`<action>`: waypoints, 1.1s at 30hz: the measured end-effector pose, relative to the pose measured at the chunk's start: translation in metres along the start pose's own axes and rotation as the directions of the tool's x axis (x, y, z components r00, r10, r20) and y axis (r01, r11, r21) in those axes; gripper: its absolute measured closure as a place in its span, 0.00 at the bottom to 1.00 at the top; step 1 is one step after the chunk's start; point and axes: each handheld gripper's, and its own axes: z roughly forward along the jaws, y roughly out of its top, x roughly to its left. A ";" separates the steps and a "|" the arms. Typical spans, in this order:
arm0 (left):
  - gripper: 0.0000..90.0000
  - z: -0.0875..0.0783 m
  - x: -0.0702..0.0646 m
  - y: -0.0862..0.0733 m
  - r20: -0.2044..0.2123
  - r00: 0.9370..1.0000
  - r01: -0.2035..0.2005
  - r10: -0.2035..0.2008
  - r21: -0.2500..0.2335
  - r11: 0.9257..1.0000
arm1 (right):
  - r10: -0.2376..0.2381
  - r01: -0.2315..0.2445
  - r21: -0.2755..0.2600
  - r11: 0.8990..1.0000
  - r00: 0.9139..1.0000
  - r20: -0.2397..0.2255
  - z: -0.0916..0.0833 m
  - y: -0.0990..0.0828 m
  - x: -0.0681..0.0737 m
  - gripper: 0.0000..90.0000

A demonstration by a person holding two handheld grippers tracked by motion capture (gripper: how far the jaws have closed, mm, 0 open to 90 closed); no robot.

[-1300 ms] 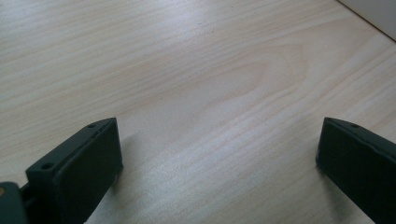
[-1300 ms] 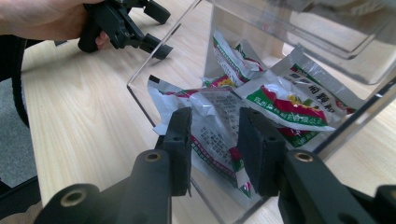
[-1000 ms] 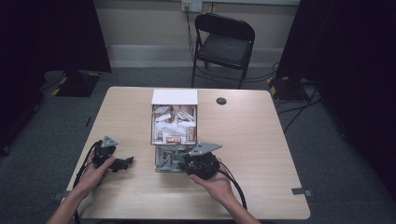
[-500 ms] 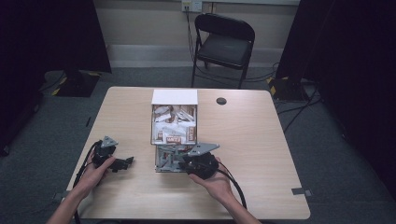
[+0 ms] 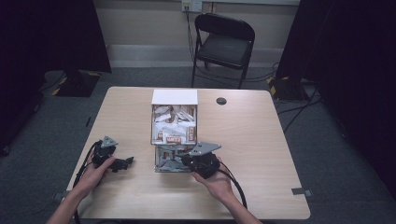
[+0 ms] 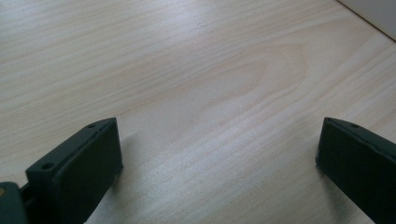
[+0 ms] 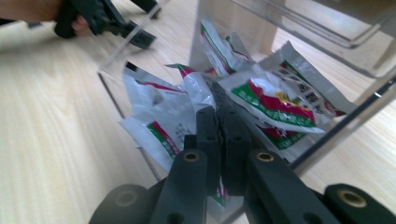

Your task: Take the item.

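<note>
Right tongs (image 7: 219, 116) pinched on a sachet (image 7: 161, 123) inside clear bin (image 7: 154, 53), left tongs (image 6: 217, 154) spread over bare table (image 6: 196, 70).

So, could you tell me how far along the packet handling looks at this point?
Done: green-and-red packets already lie in the clear bin in front of the white box.
In hand: the right gripper reaches into that bin, jaws together among the packets; any grip is unclear.
Left: the box holds more packets, and the left gripper rests open over bare table.
</note>
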 end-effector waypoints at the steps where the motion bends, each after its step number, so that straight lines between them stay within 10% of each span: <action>1: 0.00 0.000 0.000 0.000 0.000 1.000 0.000 0.000 0.000 1.000 | 0.007 -0.007 -0.004 1.000 1.000 -0.009 -0.001 0.000 0.000 0.98; 33: 0.00 0.000 0.000 0.000 0.002 1.000 -0.001 0.001 0.001 1.000 | 0.058 -0.062 -0.083 0.995 0.997 -0.059 -0.026 0.005 -0.001 0.99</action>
